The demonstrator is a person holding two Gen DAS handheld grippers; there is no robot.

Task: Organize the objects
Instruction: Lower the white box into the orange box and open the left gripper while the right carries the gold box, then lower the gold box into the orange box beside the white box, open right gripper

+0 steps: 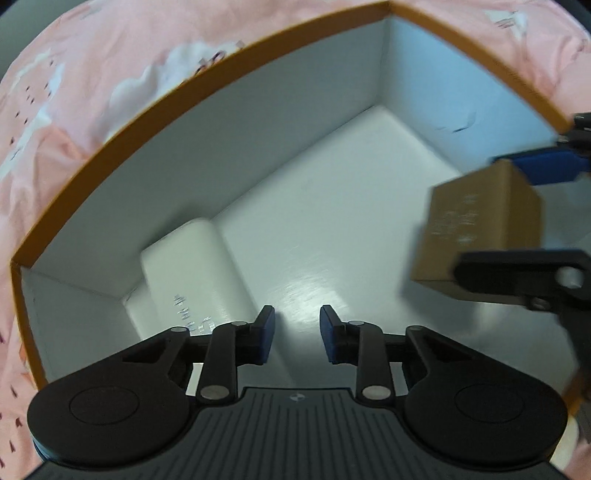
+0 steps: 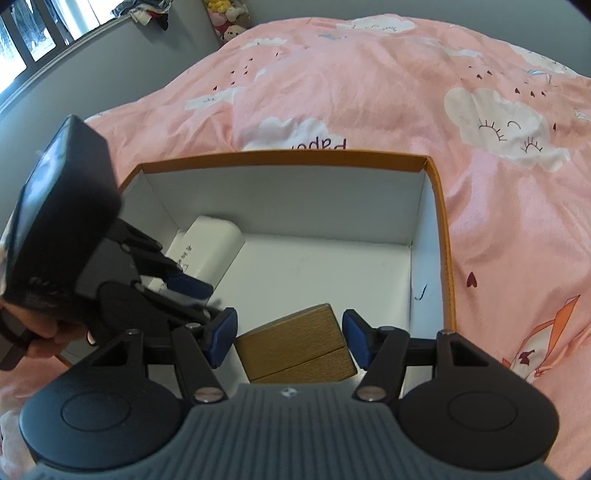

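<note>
An open box with an orange rim (image 1: 110,147) (image 2: 295,157) and white inside lies on the bed. A white rounded case (image 1: 192,273) (image 2: 214,251) lies in its left corner. My left gripper (image 1: 297,334) is open and empty, inside the box beside the white case. My right gripper (image 2: 288,338) holds a small brown cardboard box (image 2: 295,347) (image 1: 484,225) between its blue pads, over the box's near right part. The pads look close to the brown box's sides; contact is not clear.
A pink duvet (image 2: 369,92) with white cloud prints surrounds the box. A grey wall and window (image 2: 55,37) stand at the far left, with soft toys (image 2: 229,18) behind the bed. A hand (image 2: 44,332) grips the left tool.
</note>
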